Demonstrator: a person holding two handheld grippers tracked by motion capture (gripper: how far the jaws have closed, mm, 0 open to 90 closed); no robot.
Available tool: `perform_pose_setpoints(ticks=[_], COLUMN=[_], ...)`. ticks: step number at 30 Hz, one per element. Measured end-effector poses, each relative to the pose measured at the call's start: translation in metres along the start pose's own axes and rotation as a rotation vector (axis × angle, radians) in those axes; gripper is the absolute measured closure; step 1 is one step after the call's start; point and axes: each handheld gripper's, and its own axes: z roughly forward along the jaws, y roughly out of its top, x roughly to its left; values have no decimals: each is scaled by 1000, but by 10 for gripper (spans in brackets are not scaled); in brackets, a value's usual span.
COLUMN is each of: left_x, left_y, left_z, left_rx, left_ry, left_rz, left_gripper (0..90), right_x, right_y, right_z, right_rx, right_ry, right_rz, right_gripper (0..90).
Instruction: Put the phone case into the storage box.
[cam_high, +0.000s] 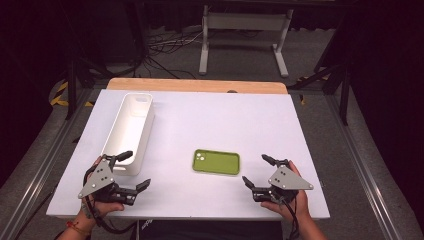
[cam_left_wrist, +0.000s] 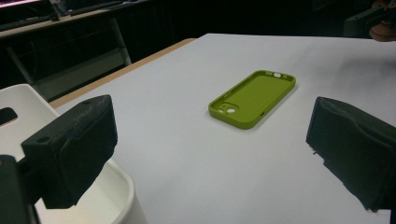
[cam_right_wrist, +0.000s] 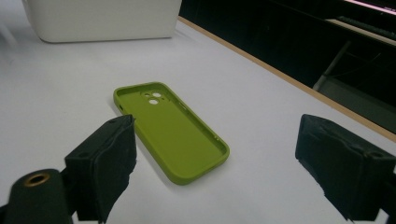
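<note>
A green phone case lies flat, hollow side up, on the white table, near the front middle. In the left gripper view the phone case rests ahead of the wide-apart jaws; in the right gripper view the phone case lies just beyond them. My left gripper rests open at the front left, beside the near end of a white bin. Right of the case, my right gripper sits open at the front. Nothing is between either pair of jaws.
The long white bin runs lengthwise along the table's left side, its near corner under my left jaw. A wooden strip edges the table's far side. Dark floor, cables and a white stand lie beyond.
</note>
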Motion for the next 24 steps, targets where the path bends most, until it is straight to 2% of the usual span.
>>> perform_pose_setpoints(ticks=[8,10,14,17,18,21,24], left_x=[0,0,0,0,0,-1,-3], left_y=[0,-1,-2,-3,-4,-6,-7], left_z=[1,1,0,0,0,0,-2], left_rx=[7,16,22,32,31,43,54], left_ry=[0,-16,-21,-19,-20,-16,-10], left_rz=[3,5,1,9,-2,-3,-7], left_gripper=[25,25,25,25,26,25,26], right_x=[-2,-2,-2,-5,-6,-13,-18], right_y=[2,2,4,5,6,10,16], right_z=[4,6,10,12,13,16,22], right_rx=[38,60,84,106,107,117,135], right_ry=[28,40,58,75,78,100,115], right_rz=[2,-6,-4,1,8,25,17], right_gripper=[119,114,106,99,96,96,96])
